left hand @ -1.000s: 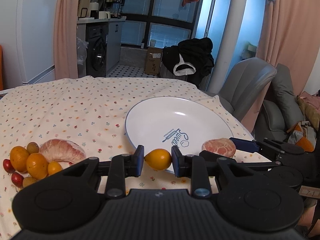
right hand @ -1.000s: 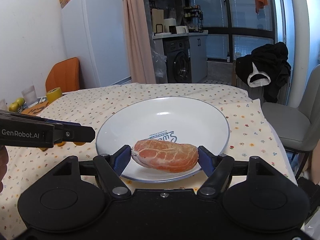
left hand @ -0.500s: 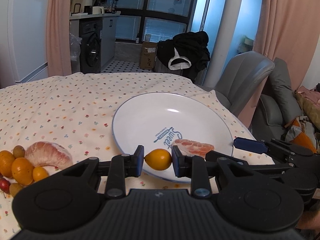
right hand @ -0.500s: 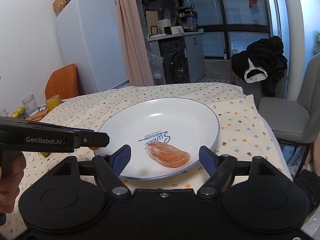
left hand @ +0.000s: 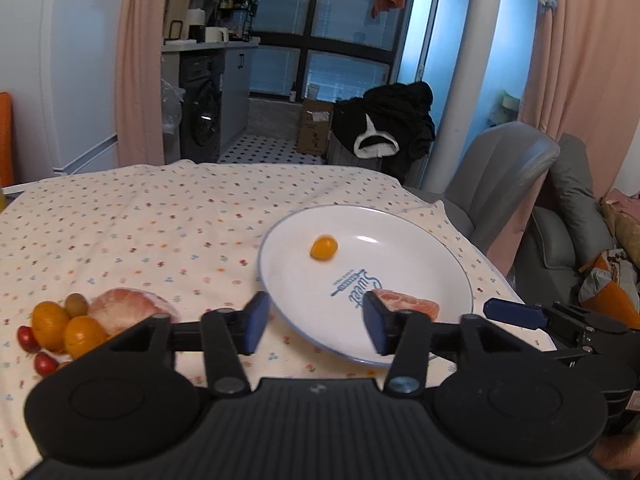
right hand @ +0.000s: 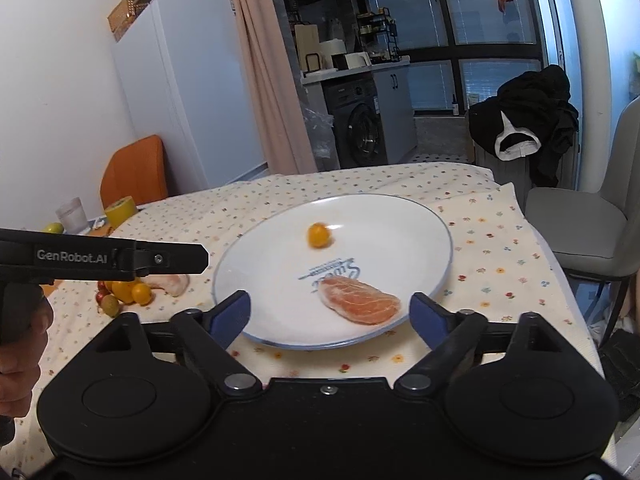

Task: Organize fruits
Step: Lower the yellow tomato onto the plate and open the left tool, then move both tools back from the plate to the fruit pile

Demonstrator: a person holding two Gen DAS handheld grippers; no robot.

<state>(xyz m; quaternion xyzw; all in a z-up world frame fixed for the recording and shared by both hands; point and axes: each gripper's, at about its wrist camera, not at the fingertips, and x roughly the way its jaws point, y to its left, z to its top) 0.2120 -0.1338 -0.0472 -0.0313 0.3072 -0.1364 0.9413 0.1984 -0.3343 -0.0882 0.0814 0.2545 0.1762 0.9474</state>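
Orange and slightly blurred, the kumquat (left hand: 323, 247) is now seen on the white plate (left hand: 416, 240), released from the left claw (left hand: 314, 323), whose jaws are spread empty. The right claw (right hand: 329, 314) is likewise held wide open, the pomelo segment (right hand: 360, 300) left on the plate's near side.

Pink curtains (left hand: 138, 60) frame dark windows (left hand: 344, 20); grey chair (left hand: 500, 176) beside floral-clothed table (left hand: 140, 220).
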